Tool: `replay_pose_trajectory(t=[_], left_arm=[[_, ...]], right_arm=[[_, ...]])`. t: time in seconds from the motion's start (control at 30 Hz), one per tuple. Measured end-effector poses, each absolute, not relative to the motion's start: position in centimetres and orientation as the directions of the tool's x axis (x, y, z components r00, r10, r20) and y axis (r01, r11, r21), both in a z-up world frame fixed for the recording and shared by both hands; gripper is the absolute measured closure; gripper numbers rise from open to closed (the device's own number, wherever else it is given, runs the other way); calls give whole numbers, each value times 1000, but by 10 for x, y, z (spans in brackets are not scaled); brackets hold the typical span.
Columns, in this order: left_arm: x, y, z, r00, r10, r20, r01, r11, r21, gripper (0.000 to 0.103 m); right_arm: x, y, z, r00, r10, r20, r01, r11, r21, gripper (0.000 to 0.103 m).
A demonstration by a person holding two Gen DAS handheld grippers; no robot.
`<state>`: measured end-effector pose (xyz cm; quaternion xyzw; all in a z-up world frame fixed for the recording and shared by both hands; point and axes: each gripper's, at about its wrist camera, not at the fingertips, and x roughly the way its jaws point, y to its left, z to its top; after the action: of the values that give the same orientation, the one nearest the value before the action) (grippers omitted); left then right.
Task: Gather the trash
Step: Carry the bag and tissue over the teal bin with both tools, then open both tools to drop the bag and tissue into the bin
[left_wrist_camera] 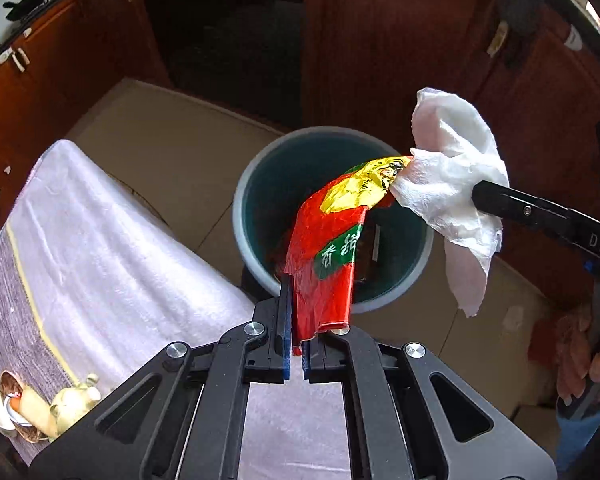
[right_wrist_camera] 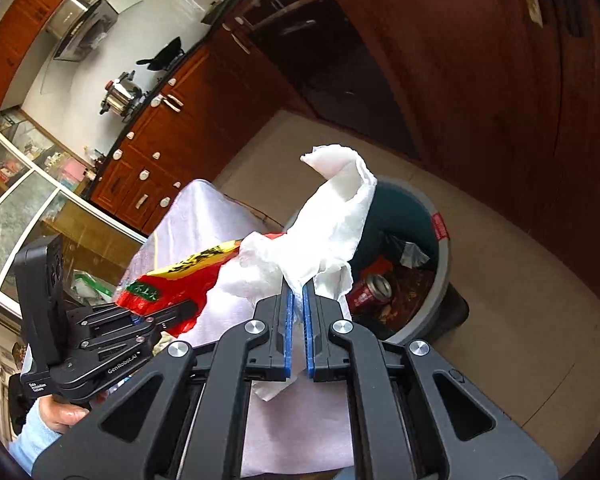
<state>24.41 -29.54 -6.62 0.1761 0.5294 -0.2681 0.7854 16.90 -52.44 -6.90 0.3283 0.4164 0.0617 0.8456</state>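
Note:
My left gripper (left_wrist_camera: 297,312) is shut on a red, yellow and green snack wrapper (left_wrist_camera: 332,236) and holds it over the grey trash bin (left_wrist_camera: 244,184) on the floor. My right gripper (right_wrist_camera: 298,288) is shut on a crumpled white paper tissue (right_wrist_camera: 332,216), also held above the bin (right_wrist_camera: 440,264). The tissue (left_wrist_camera: 452,176) touches the wrapper's top end. The right gripper's fingers (left_wrist_camera: 512,204) come in from the right in the left wrist view. The left gripper (right_wrist_camera: 180,310) and wrapper (right_wrist_camera: 180,280) show at left in the right wrist view.
The bin holds a red can (right_wrist_camera: 370,290) and other trash. A table under a white cloth (left_wrist_camera: 100,248) stands left of the bin, with small ornaments (left_wrist_camera: 40,408) on it. Brown kitchen cabinets (left_wrist_camera: 420,40) stand behind, on a beige tiled floor (left_wrist_camera: 160,140).

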Motion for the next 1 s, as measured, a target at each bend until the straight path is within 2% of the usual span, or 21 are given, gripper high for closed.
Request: replay_pose_trajectory(t=[0.17, 0.2, 0.23, 0.3, 0.33, 0.67, 0.73, 0.77, 0.8, 0.83, 0.87, 1.0], left_arm=[[259, -320, -94, 246, -218, -944, 612, 790, -23, 97], [261, -322, -99, 231, -225, -947, 613, 789, -38, 93], [264, -324, -104, 216, -226, -950, 613, 789, -49, 88], [266, -325, -110, 226, -216, -950, 610, 791, -35, 56], [267, -324, -110, 245, -210, -946, 610, 792, -18, 52], [276, -302, -108, 250, -231, -940, 569, 821, -51, 38], [274, -301, -104, 248, -240, -939, 561, 825, -62, 34], [271, -308, -103, 248, -242, -938, 559, 826, -65, 31], [269, -305, -102, 247, -245, -938, 558, 827, -69, 29], [267, -304, -101, 248, -248, -937, 558, 827, -71, 27], [265, -302, -99, 249, -250, -936, 556, 828, -74, 24], [258, -292, -94, 256, -272, -928, 544, 834, -94, 11]], right_arm=[[178, -534, -90, 610, 382, -694, 204, 770, 605, 98], [180, -534, -95, 598, 386, -703, 208, 772, 600, 98], [183, -533, -99, 586, 389, -711, 211, 774, 597, 98], [187, -530, -106, 569, 397, -720, 216, 773, 597, 98], [188, -529, -109, 563, 401, -722, 218, 771, 598, 98], [210, -521, -118, 540, 413, -733, 213, 776, 594, 98], [213, -518, -118, 538, 414, -734, 211, 777, 593, 95], [215, -517, -119, 531, 420, -736, 214, 774, 596, 88], [215, -517, -120, 528, 429, -733, 220, 765, 606, 50], [211, -517, -120, 534, 423, -733, 231, 761, 607, 29], [209, -516, -118, 550, 408, -729, 238, 760, 604, 14], [208, -512, -116, 532, 404, -744, 250, 765, 593, 14]])
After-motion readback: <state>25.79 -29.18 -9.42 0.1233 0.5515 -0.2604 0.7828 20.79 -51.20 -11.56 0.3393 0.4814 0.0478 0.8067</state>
